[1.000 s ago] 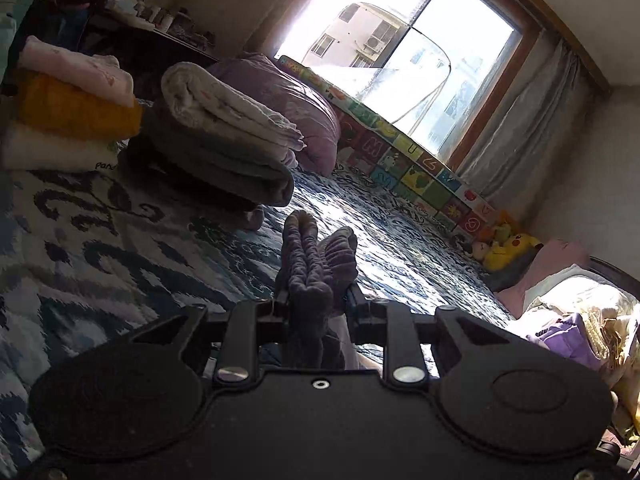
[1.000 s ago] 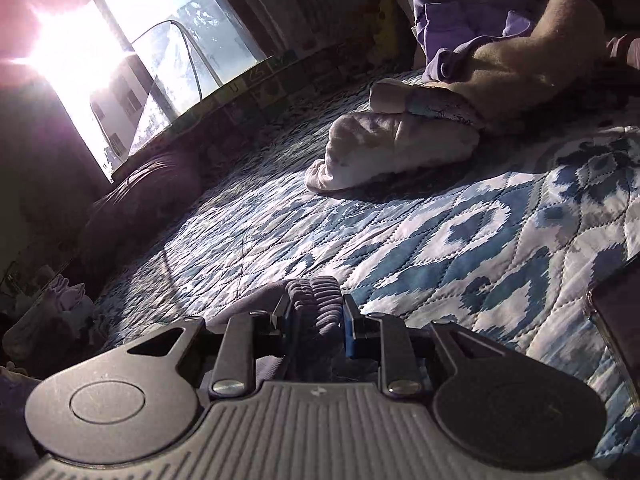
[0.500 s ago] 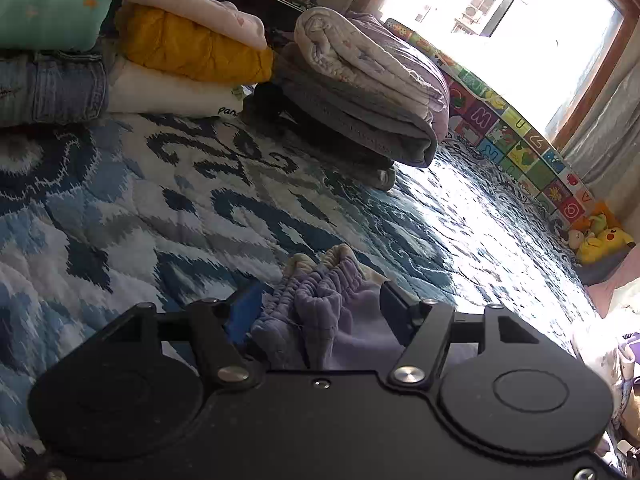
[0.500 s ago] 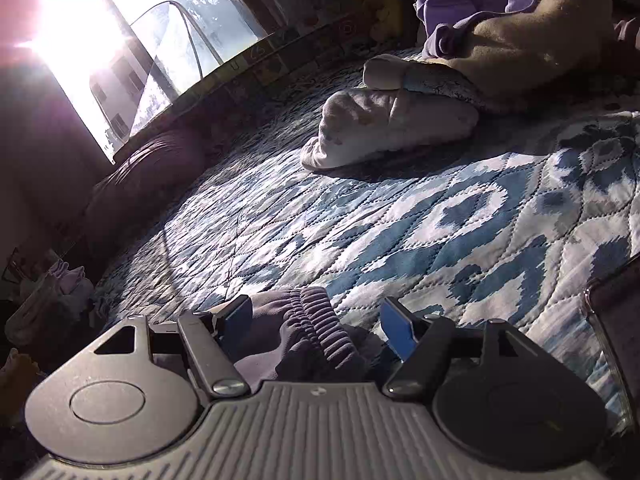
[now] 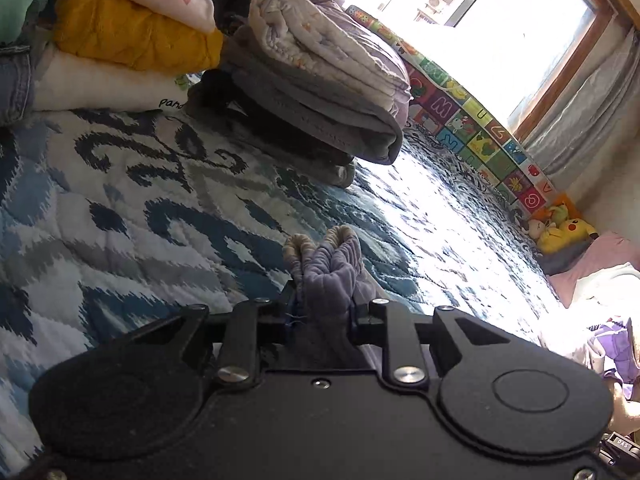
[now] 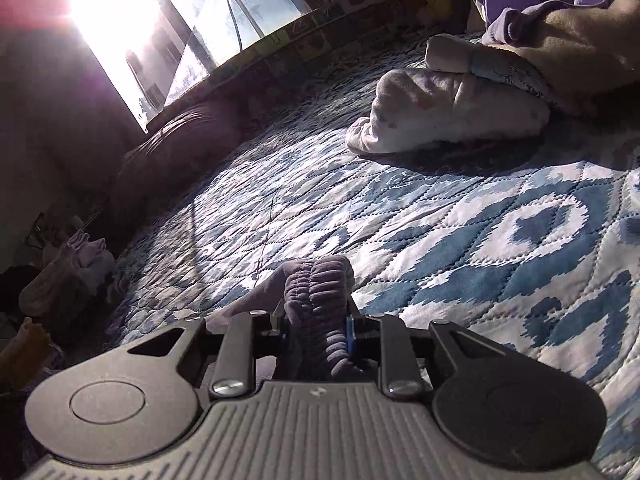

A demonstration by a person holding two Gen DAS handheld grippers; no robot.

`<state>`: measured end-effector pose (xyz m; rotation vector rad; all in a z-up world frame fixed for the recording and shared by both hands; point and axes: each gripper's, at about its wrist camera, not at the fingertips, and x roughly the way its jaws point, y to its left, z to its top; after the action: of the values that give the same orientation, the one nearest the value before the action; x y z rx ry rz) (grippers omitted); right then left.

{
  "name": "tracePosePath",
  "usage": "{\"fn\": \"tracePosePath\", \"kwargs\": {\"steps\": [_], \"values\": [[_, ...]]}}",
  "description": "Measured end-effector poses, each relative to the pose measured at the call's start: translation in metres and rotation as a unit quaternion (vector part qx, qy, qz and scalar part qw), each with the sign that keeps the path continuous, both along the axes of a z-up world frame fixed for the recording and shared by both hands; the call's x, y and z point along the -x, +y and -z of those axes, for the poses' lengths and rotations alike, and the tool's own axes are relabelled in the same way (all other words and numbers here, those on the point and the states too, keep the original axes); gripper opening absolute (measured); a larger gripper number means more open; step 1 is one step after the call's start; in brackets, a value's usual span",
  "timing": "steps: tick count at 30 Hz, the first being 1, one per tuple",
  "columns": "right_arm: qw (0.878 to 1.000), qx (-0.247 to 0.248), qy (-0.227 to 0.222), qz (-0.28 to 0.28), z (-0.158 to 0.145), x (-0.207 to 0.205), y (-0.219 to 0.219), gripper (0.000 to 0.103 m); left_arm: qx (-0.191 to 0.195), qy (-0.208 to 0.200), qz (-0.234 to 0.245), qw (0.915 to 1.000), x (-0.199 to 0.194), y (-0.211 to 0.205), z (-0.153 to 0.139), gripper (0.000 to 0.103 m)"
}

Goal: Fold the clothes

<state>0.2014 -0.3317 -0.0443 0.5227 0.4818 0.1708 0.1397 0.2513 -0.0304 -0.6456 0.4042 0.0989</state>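
Purple ribbed garment with a gathered elastic band (image 5: 330, 270) lies low over the blue-and-white quilted bedspread (image 5: 120, 208), bunched at two places. The left gripper (image 5: 322, 310) is clenched on one bunch, whose cream-lined folds stick up past the fingertips. The right gripper (image 6: 316, 322) grips another bunch of the same purple fabric (image 6: 316, 292), its jaws pressed tight against the ribbing.

Ahead of the left gripper the bedspread is bare up to a folded stack of grey and pale quilted blankets (image 5: 320, 80), which stands well apart from the garment. Beside that stack, farther left, sits a pile of folded clothes with a mustard-yellow knitted piece (image 5: 136, 36) between a pink one above and a white one below. A colourful alphabet play mat (image 5: 472, 120) lines the far edge of the bed under the bright window (image 5: 500, 12), and a yellow plush toy (image 5: 568, 230) rests at the mat's right end.

In the right wrist view, open quilt stretches ahead toward a white crumpled garment with small prints (image 6: 448, 116), which lies against a heap of beige and purple clothes (image 6: 560, 20) at the upper right. A dark purple pillow (image 6: 176, 152) sits by the window side on the left.
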Motion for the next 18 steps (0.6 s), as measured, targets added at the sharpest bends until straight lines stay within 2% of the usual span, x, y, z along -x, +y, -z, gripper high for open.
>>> {"fn": "tracePosePath", "kwargs": {"steps": [3,4,5,7,9,11,15,18], "values": [[0.998,0.007,-0.051,0.022,-0.019,-0.001,-0.003,0.025,0.001,-0.051,0.01,0.9987,-0.015,0.002,-0.02,0.022],[0.998,0.009,-0.062,0.03,-0.024,-0.003,-0.005,0.025,-0.002,-0.044,0.008,0.999,-0.02,0.003,-0.018,0.022],[0.998,0.01,-0.055,0.037,-0.023,-0.008,-0.006,0.025,-0.009,-0.026,0.004,0.9996,-0.025,0.005,-0.014,0.022],[0.999,0.017,-0.014,0.041,-0.014,-0.025,-0.006,0.03,-0.021,0.011,-0.003,0.9997,-0.036,0.008,-0.004,0.028],[0.998,0.036,0.045,0.036,0.003,-0.041,-0.004,0.062,-0.034,0.048,-0.01,0.9982,-0.046,0.011,0.006,0.049],[0.997,0.034,0.054,0.039,0.008,-0.044,-0.007,0.062,-0.046,0.084,-0.018,0.9952,-0.056,0.014,0.016,0.049],[0.998,0.048,0.031,0.024,-0.002,-0.047,-0.007,0.063,-0.059,0.053,-0.002,0.9968,-0.057,0.015,0.002,0.051],[0.998,0.061,0.029,0.01,-0.006,-0.056,-0.004,0.063,-0.078,0.048,0.018,0.9956,-0.066,0.01,-0.003,0.051]]}}
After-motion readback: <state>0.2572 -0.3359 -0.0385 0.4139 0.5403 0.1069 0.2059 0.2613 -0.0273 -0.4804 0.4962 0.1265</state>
